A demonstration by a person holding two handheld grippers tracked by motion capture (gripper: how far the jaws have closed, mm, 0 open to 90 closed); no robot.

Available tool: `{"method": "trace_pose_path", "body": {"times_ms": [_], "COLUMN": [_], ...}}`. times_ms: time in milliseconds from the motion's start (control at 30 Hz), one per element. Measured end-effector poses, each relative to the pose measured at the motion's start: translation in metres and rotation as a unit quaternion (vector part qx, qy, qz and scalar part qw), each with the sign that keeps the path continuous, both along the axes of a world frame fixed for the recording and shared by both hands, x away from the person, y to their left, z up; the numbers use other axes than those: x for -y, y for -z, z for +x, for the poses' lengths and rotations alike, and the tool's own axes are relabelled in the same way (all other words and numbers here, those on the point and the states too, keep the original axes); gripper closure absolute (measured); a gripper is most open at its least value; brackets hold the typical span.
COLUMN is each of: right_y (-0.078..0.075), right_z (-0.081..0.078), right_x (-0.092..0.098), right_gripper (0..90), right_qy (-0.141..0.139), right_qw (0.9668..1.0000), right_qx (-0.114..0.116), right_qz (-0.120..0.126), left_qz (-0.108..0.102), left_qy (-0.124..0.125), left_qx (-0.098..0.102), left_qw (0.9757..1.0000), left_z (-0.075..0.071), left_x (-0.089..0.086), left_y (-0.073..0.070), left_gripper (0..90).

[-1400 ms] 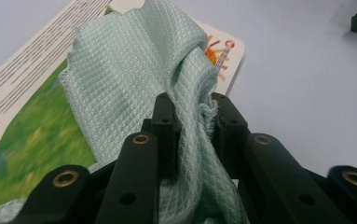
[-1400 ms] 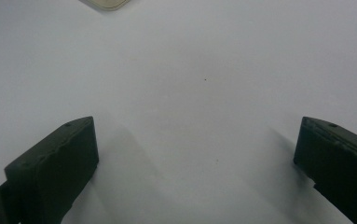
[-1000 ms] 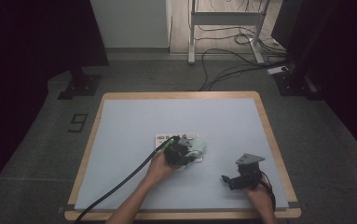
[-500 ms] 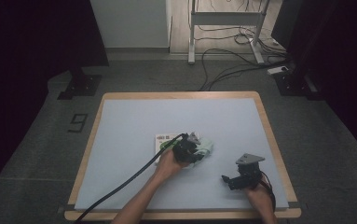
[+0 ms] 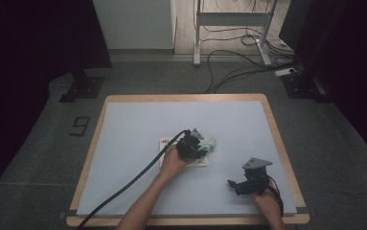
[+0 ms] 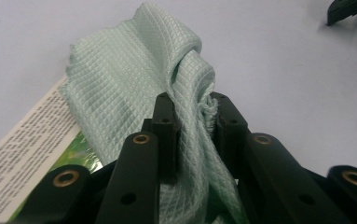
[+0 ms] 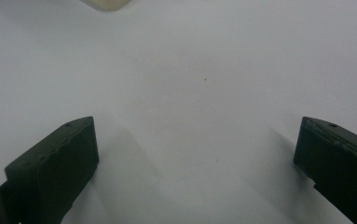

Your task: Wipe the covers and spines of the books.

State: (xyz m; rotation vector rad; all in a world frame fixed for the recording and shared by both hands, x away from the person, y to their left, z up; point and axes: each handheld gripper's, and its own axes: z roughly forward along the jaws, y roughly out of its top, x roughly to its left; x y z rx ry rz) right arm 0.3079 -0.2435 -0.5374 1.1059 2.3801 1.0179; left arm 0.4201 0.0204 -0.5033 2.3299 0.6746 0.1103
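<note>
On the pale blue worktop, the left gripper has its jaws clamped on a bunched fold of the mint-green waffle cloth, which lies partly over a printed packet. The right gripper rests aside, jaws wide and empty. The step looks like dragging the cloth; next it likely needs lifting clear of the packet.

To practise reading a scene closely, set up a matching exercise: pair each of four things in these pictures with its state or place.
Things:
1. pale green waffle-weave cloth
2. left gripper
3. right gripper
4. printed leaflet with green picture

States:
A. jaws wide apart, nothing between them
B. lies flat on the table, partly under the cloth
C. bunched up and pinched between two black jaws
D. jaws shut on fabric

Pairs: 1-C, 2-D, 3-A, 4-B
</note>
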Motion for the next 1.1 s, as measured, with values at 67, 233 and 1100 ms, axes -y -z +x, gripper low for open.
{"method": "trace_pose_path", "body": {"times_ms": [67,233,1100], "right_y": [0.000,0.000,0.000], "right_z": [0.000,0.000,-0.001], "right_x": [0.000,0.000,0.000], "right_gripper": [0.0,0.0,0.0], "right_qy": [-0.001,0.000,0.001], "right_qw": [1.0000,1.0000,1.0000], "right_qx": [0.000,0.000,0.002], "right_qz": [0.000,0.000,0.001], "left_qz": [0.006,0.013,0.004], "left_qy": [0.000,-0.004,-0.056], "left_qx": [0.005,0.007,0.009], "left_qw": [1.0000,0.9999,0.9984], "left_z": [0.000,0.001,-0.012], "left_x": [-0.002,-0.009,-0.089], "left_y": [-0.001,-0.001,-0.003], "left_gripper": [74.0,73.9,73.9]}}
